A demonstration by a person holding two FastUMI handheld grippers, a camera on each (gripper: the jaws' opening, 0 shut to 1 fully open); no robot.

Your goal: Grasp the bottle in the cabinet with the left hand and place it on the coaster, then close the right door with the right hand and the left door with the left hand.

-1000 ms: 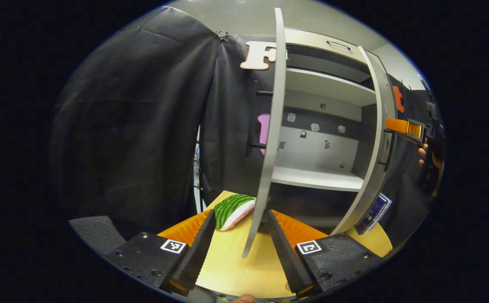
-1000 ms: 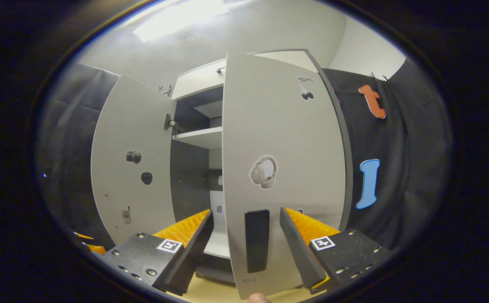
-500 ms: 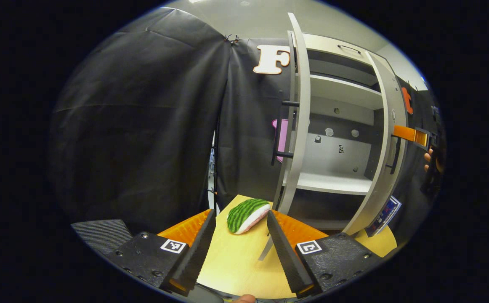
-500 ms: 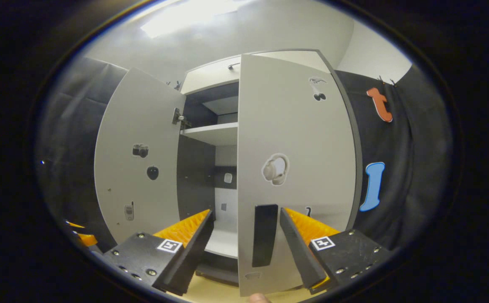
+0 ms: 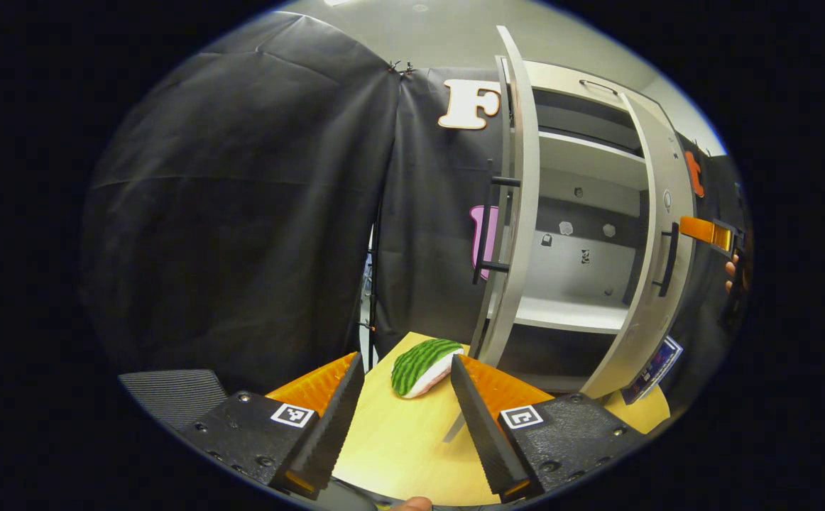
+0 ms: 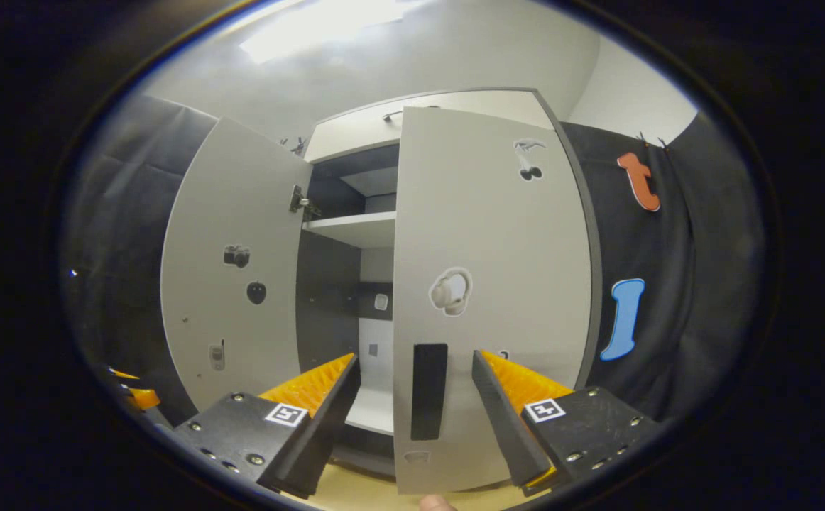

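Bottle stands on the wooden table, low beside the cabinet, partly hidden behind the right door; a watermelon-patterned pouch lies near the left door. The cabinet's shelves look bare and both pale doors are ajar. The left gripper hangs open over the table, and the right gripper is open around the right door's dark handle.
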